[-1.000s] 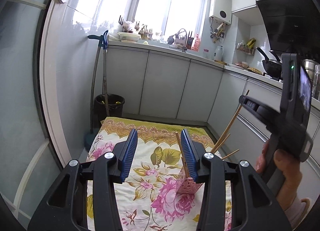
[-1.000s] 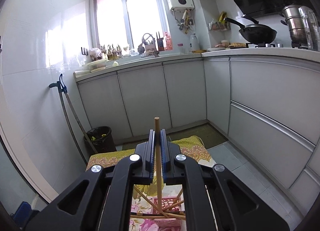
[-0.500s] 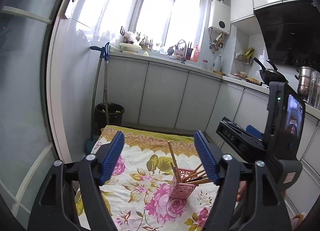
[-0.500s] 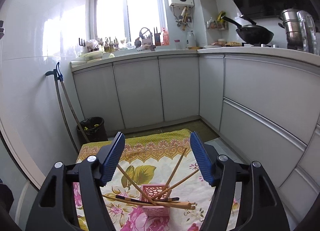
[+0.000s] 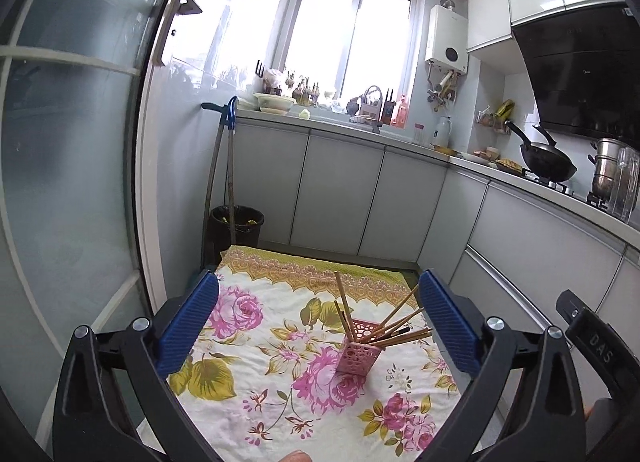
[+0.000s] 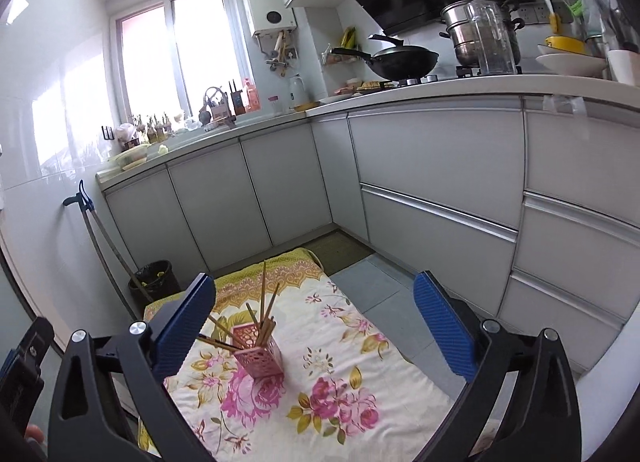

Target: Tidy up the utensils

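A pink perforated holder [image 5: 357, 358] stands upright on a floral cloth [image 5: 256, 394], with several wooden chopsticks [image 5: 400, 322] fanning out of it. My left gripper [image 5: 318, 280] hangs back from it; its jaws are opening wide and grip nothing. In the right wrist view the holder [image 6: 260, 350] and its chopsticks [image 6: 264, 302] sit left of centre on the cloth [image 6: 340, 402]. My right gripper [image 6: 315, 281] is also opening, with nothing between its blue pads [image 6: 444, 330]. Part of the right gripper's body [image 5: 596, 342] shows at the left view's right edge.
A black bin [image 5: 238, 224] and two long handles [image 5: 224, 182] stand at the far left corner. Grey cabinets [image 6: 436, 198] run along the back and right, close to the cloth. A wok [image 6: 396, 60] and a steel pot [image 6: 472, 34] sit on the counter. A glass door [image 5: 72, 142] is at left.
The right gripper let go of the chopstick it was pinching, and that chopstick now rests in the holder. Both grippers drew back from the holder and spread their jaws wide.
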`<action>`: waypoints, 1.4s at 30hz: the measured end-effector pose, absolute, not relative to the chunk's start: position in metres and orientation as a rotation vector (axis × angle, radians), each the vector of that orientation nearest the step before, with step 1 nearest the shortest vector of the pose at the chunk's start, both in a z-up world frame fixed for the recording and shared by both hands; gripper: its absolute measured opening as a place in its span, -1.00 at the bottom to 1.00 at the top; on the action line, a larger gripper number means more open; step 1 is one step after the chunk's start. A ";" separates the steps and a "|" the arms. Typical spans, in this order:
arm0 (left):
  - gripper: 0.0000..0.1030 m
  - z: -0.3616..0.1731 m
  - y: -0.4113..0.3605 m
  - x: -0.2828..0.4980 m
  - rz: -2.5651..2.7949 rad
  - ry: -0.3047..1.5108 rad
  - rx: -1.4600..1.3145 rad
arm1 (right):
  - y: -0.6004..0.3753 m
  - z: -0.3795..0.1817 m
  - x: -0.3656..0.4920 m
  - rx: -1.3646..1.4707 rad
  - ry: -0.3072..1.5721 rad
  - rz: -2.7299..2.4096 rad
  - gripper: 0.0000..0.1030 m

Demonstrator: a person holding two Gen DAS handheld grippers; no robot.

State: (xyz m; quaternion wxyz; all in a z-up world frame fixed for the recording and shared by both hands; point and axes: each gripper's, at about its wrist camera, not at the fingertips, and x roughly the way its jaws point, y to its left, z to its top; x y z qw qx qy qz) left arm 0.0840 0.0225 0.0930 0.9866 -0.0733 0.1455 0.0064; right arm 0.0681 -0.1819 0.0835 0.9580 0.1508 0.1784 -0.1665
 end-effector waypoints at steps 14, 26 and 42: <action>0.86 0.101 0.004 0.039 -0.037 0.325 -0.112 | -0.183 0.082 0.004 0.280 0.395 -0.362 0.87; 0.86 0.097 -0.022 0.016 0.044 0.299 -0.044 | -0.186 0.083 -0.019 0.241 0.349 -0.453 0.87; 0.86 0.092 -0.021 0.023 0.077 0.349 -0.052 | -0.183 0.088 -0.026 0.247 0.299 -0.437 0.87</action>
